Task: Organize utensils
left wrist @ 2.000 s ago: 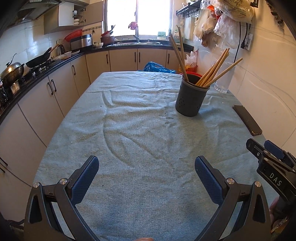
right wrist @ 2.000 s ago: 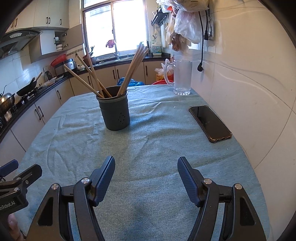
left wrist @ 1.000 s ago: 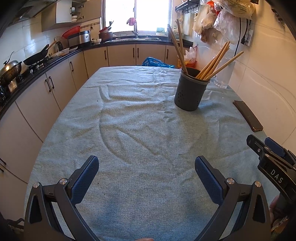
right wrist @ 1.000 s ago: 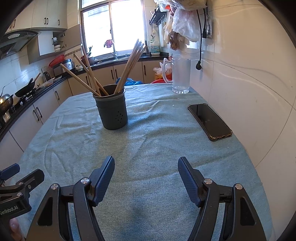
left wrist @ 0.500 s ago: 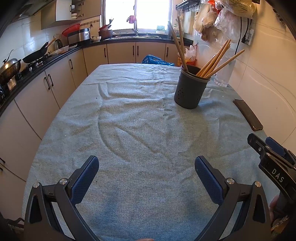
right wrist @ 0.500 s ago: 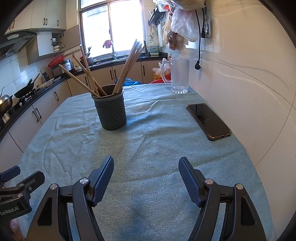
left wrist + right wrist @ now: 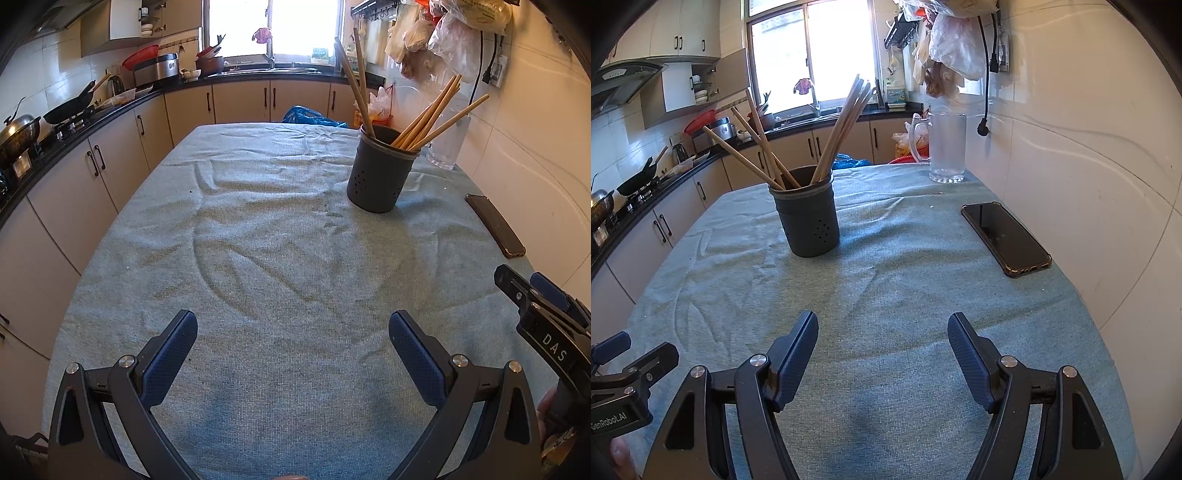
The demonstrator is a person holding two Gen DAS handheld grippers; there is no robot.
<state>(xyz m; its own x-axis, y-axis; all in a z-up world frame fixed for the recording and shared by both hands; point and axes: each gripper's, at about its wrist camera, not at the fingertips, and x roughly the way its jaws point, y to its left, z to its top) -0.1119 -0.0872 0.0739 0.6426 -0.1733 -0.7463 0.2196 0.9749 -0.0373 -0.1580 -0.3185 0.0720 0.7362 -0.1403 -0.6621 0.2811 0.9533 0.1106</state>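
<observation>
Left wrist view, progress: chopsticks (image 7: 424,118) stand bundled in the holder (image 7: 380,173), and no loose utensil shows on the tabletop (image 7: 280,258); the sorting looks finished, or close to it.
Left wrist view, tongs: left tongs (image 7: 293,334) are spread wide with nothing between them, hovering over bare cloth; the holder sits well ahead and to their right.
Left wrist view, materials: pale wooden sticks, long and thin, lean out at several angles; the holder is a dark matte cylinder with small drain holes; the cloth is a teal knit, wrinkled.
Right wrist view, progress: nothing is left to collect near the right tongs (image 7: 882,334), as far as can be seen.
Right wrist view, tongs: spread, empty; the holder stands ahead and slightly left.
Right wrist view, materials: a glossy black phone (image 7: 1004,238) lies flat ahead to the right; a clear ribbed glass mug (image 7: 945,147) stands farther off.
</observation>
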